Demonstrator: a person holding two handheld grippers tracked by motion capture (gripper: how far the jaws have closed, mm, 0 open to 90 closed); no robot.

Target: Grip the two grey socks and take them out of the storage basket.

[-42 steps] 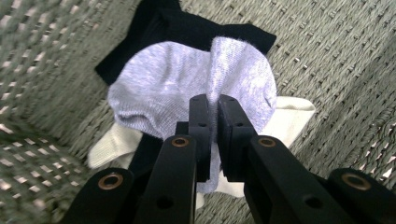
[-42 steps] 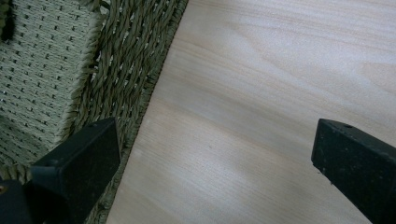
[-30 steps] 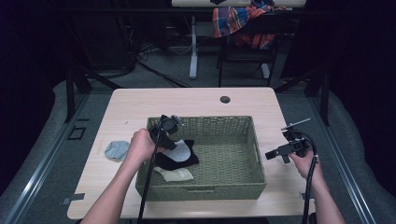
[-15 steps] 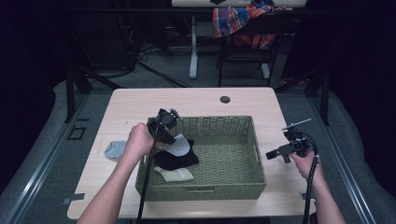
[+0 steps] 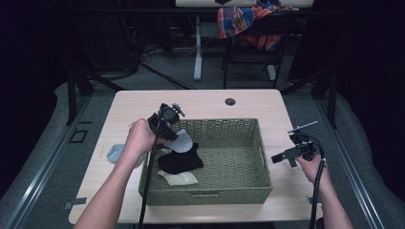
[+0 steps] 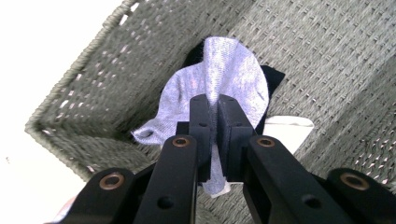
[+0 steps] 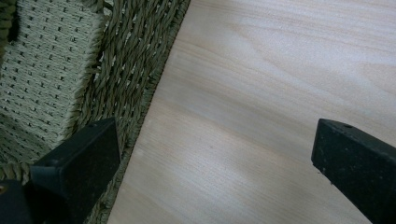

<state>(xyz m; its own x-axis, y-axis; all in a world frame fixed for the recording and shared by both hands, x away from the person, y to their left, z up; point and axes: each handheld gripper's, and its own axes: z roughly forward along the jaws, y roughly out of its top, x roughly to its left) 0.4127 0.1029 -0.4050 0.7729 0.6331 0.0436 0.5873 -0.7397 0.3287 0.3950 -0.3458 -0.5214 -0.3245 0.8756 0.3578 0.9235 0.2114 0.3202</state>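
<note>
The pale wooden table (image 5: 200,102) takes up the middle of the high view, and on it sits the green woven basket (image 5: 239,191) – a rectangle with its long side running left to right across the frame. Inside, toward its left end, lie a black sock (image 5: 181,162) and, below it in the frame, a cream sock (image 5: 180,179). Outside the basket, just off its left wall on the table, lies a grey-blue sock (image 5: 114,152).

The left gripper (image 5: 167,128) is at the basket's upper left corner, its jaws pressed together on a light grey sock (image 6: 219,79). In the left gripper view the sock hangs over the basket's corner, its long axis running up the frame, a fold pinched between the pads.

The right gripper (image 5: 282,158) is held over the table just right of the basket – jaws spread wide, nothing between them.
</note>
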